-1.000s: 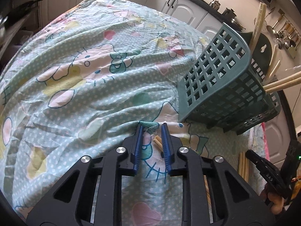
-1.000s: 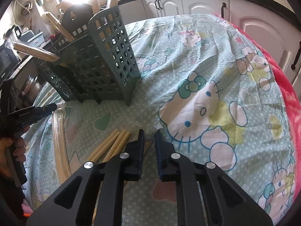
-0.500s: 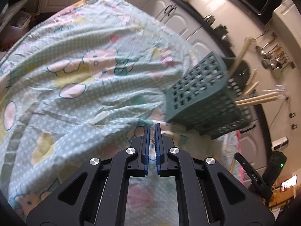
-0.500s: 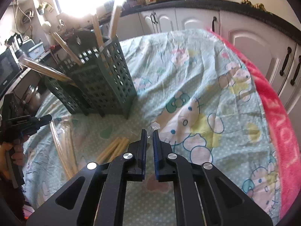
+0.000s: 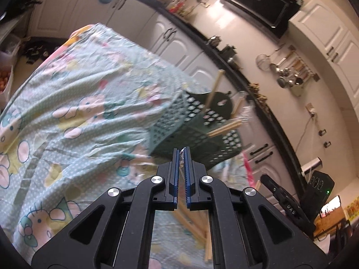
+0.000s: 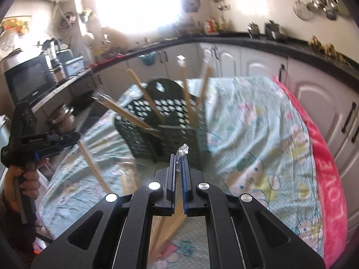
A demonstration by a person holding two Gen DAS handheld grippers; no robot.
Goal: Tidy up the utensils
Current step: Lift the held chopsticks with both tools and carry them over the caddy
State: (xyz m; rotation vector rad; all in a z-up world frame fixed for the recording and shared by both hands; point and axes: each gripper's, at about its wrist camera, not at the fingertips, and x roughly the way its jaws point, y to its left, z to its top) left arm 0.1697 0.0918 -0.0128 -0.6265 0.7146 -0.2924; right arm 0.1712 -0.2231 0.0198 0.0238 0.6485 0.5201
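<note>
Above the patterned bedsheet (image 6: 258,121) we hold both grippers off the table, each with its jaws pressed nearly together on the crimped edge of a clear wrapper. The left gripper (image 5: 182,151) pinches a sliver of clear plastic at its tips, and wooden chopsticks (image 5: 197,224) hang below it; the right gripper (image 6: 178,157) shows the crinkled wrapper end (image 6: 182,150) poking out past its pads, with sticks slanting away beneath. The green utensil caddy (image 6: 166,121) stands ahead of us on the sheet, already bristling with wrapped chopsticks that lean outward at several angles.

We judge the grip to be the weak point: we hold only thin film, not wood, so a quick swing could let the sticks tear the wrapper or slide out. The dangling ends can also catch the caddy's rim or knock the leaning sticks, and the caddy sits on soft, wrinkled cloth, so a sideways push may tip it. Our two loads travel close together and could tangle. Motion blur leaves us unable to tell how many sticks each packet holds.
</note>
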